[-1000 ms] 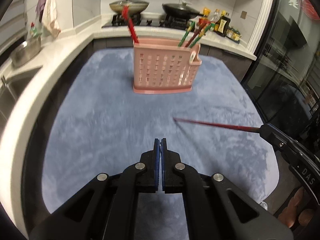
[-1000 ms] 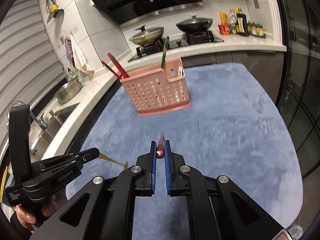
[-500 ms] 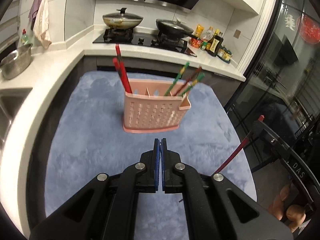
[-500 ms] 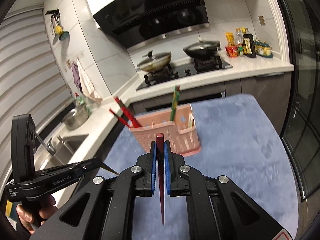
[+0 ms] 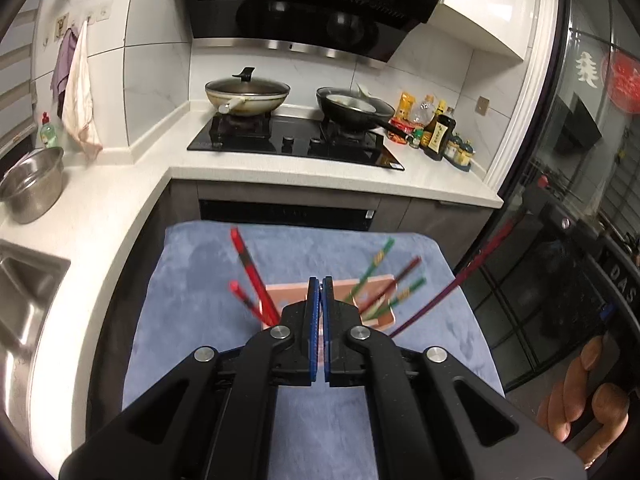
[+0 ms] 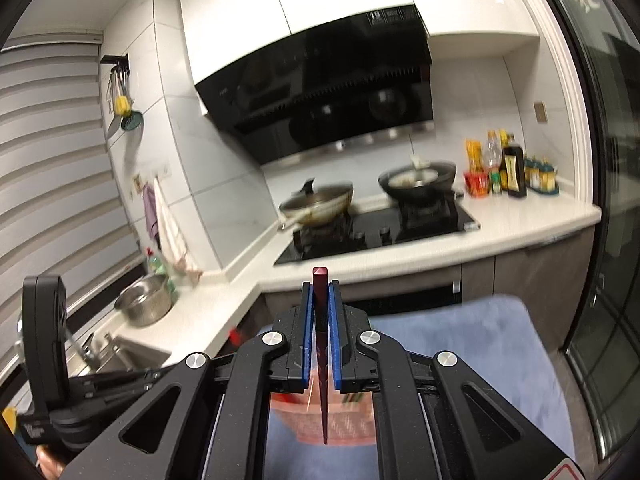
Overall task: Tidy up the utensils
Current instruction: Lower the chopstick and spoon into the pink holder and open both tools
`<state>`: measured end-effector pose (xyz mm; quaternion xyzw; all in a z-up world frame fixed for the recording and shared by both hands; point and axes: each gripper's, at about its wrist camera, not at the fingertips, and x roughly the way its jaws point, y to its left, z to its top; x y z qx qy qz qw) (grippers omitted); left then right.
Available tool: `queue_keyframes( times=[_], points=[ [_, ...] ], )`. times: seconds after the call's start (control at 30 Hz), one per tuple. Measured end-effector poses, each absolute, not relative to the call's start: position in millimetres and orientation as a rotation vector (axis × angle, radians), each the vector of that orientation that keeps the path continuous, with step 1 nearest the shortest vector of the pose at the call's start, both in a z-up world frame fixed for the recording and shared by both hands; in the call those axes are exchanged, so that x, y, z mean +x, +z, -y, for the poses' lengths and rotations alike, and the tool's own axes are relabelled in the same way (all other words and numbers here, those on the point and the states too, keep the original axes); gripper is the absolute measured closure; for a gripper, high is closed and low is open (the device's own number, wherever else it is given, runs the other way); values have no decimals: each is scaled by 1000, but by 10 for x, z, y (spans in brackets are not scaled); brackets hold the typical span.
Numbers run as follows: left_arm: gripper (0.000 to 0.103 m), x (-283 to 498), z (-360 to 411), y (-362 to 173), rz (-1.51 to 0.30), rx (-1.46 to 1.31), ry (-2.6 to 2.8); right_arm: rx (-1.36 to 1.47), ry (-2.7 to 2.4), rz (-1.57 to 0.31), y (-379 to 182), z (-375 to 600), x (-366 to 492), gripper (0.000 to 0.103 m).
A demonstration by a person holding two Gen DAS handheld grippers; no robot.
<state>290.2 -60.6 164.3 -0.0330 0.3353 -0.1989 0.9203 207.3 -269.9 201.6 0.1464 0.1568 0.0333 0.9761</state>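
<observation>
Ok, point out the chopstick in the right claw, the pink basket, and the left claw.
dark red chopstick (image 6: 320, 280): right wrist view, top end.
pink basket (image 5: 288, 294): left wrist view, rim.
left claw (image 5: 319, 282): left wrist view, between fingertips.

Right tongs (image 6: 319, 320) clamp a dark-red chopstick (image 6: 321, 360), seemingly over the blurred pink basket (image 6: 344, 426).

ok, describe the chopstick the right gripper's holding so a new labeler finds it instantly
Start at the blue cloth and the pink utensil basket on it. The dark red chopstick slants above the basket's right side, pinched in the right gripper. Unlike the red chopsticks and green chopsticks, it isn't standing in the basket.
</observation>
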Motion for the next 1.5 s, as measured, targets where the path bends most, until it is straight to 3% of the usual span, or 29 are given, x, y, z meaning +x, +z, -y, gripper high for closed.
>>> queue_keyframes(
  times=[0.33, 0.77, 1.07, 1.5],
  points=[
    [102, 3351, 671, 1254, -771, -81, -365, 304, 34, -367, 1841, 2721, 2780, 96],
    [101, 3502, 701, 955, -824, -78, -321, 273, 45, -504, 1335, 2580, 2977, 95],
    [79, 3417, 686, 1034, -778, -35, -266, 258, 37, -491, 1393, 2565, 2875, 78],
    [78, 3091, 610, 1012, -758, 12, -207, 231, 56, -535, 1275, 2469, 2521, 77]
  ],
)
